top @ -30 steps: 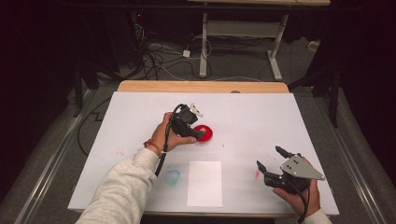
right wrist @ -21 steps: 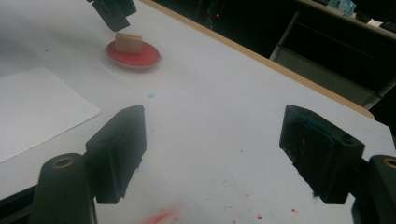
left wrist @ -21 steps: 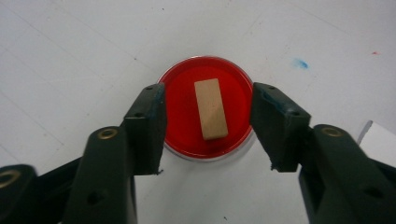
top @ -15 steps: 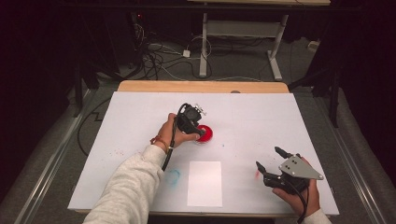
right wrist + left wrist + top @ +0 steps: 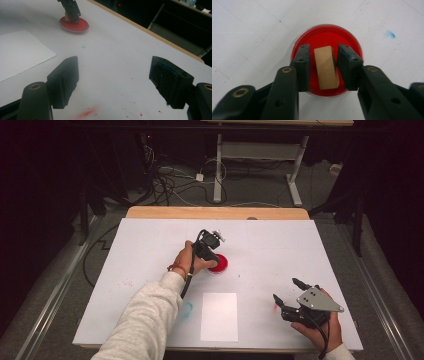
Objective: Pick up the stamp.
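Closing narrow left gripper [image 5: 325, 68] jaws around tilted wooden block [image 5: 326, 67] in red paint dish [image 5: 326, 40], not squeezing yet; could tip and smear the table [image 5: 280, 250].

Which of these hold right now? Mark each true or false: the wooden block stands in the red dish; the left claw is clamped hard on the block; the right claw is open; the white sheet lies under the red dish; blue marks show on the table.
1. The wooden block stands in the red dish: true.
2. The left claw is clamped on the block: false. Its jaws have just been closing around the block, but gaps remain on both sides.
3. The right claw is open: true.
4. The white sheet lies under the dish: false. It lies apart, nearer the person.
5. Blue marks show on the table: true.
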A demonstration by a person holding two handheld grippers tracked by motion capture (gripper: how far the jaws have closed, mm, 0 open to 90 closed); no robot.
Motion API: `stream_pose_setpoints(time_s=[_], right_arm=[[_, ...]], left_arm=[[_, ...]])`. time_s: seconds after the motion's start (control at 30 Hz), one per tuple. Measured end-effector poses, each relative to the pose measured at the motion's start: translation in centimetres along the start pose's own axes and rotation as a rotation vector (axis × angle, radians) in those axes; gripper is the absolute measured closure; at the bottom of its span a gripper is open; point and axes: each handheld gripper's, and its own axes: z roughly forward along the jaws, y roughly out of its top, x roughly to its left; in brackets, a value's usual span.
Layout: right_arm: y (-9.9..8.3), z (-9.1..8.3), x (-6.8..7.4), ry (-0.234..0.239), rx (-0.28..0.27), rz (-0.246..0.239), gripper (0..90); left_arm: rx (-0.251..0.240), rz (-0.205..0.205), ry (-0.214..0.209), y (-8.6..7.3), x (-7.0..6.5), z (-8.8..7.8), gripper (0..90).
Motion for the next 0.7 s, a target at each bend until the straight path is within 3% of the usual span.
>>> stream_pose_setpoints(time_s=[0.13,0.7], right_arm=[[-0.04,-0.06,-0.09,0.001,0.0,0.002,25.2],[-0.03,-0.06,-0.18,0.005,0.006,0.007,26.3]], left_arm=[[0.003,0.0,-0.002,-0.06,-0.07,-0.08,73.2],[0.029,0.075,0.008,0.29,-0.72,-0.87,73.9]])
